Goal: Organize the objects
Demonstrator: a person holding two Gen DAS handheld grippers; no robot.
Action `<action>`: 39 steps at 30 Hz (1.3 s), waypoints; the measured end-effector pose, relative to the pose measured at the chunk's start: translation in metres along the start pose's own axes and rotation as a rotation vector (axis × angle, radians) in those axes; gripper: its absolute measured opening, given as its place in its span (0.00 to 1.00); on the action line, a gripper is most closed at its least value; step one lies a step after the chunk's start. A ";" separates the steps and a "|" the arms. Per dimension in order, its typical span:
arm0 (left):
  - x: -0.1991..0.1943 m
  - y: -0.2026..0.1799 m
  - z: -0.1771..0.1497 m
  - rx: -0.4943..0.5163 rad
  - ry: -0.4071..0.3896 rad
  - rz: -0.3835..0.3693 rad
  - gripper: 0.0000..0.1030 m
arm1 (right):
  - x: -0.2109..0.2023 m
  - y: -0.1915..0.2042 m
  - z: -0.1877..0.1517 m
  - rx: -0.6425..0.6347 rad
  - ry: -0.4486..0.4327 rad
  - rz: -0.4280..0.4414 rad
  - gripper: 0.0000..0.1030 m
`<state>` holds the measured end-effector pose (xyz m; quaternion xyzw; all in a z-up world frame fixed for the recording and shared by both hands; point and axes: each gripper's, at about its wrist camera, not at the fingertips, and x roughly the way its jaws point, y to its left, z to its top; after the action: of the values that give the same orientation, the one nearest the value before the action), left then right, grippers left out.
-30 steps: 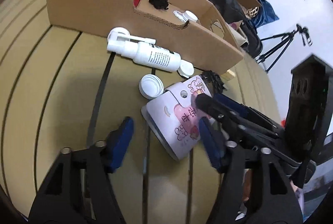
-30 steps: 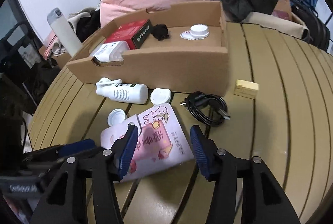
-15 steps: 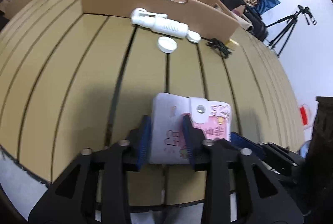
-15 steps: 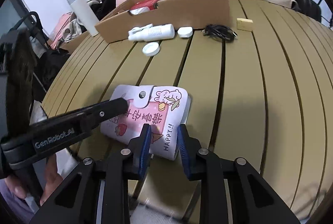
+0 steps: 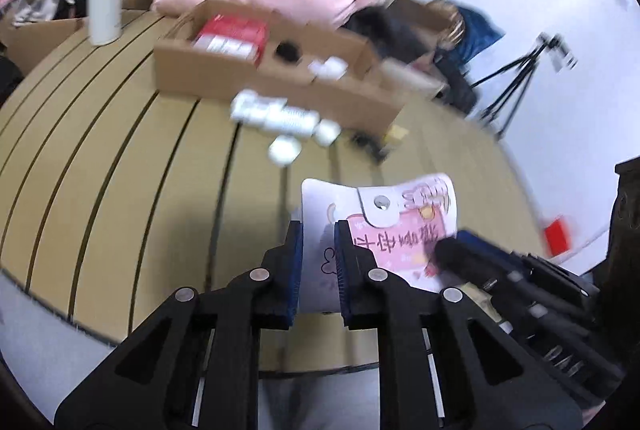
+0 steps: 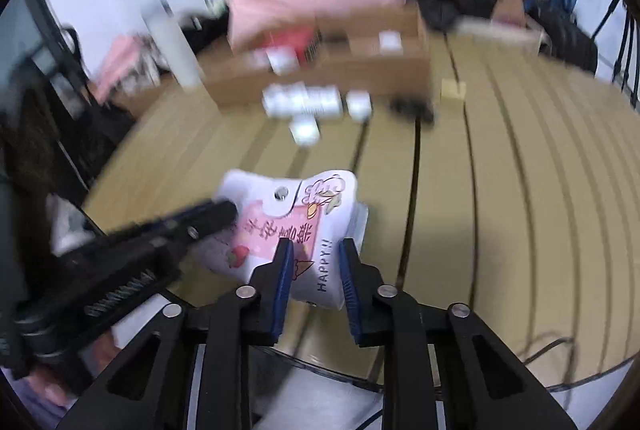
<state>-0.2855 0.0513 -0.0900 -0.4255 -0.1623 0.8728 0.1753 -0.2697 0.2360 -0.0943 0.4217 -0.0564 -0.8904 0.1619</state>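
At twelve o'clock the cardboard box (image 5: 224, 70) is sitting on the table (image 5: 120, 170). The left gripper (image 5: 318, 254) and right gripper (image 6: 314, 266) are both clenching the pouch (image 5: 400, 230) at six o'clock, lifted; next it probably needs carrying to the box

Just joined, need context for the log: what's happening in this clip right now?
A person with two handheld grippers is tidying a slatted wooden table. Both the left gripper and the right gripper are clamped on the same pink and white card wallet, one on each side, holding it near the table's front edge. At the far side, a cardboard tray already contains a red box and small items. A white spray bottle, two white caps and a black cable lie on the table in front of it. The background is motion-blurred.
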 end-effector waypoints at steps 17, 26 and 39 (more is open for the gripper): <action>0.150 0.017 0.184 0.066 0.097 -0.042 0.04 | 0.128 -0.039 0.184 -0.014 -0.001 -0.140 0.05; 0.109 0.035 0.164 0.175 0.018 0.110 0.54 | 0.118 -0.078 0.158 0.026 0.025 -0.109 0.06; -0.086 -0.011 0.094 0.256 -0.156 0.281 0.94 | -0.053 -0.026 0.114 -0.057 -0.128 -0.022 0.82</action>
<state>-0.3090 0.0104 0.0286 -0.3495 -0.0019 0.9325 0.0913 -0.3323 0.2741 0.0110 0.3598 -0.0366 -0.9184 0.1603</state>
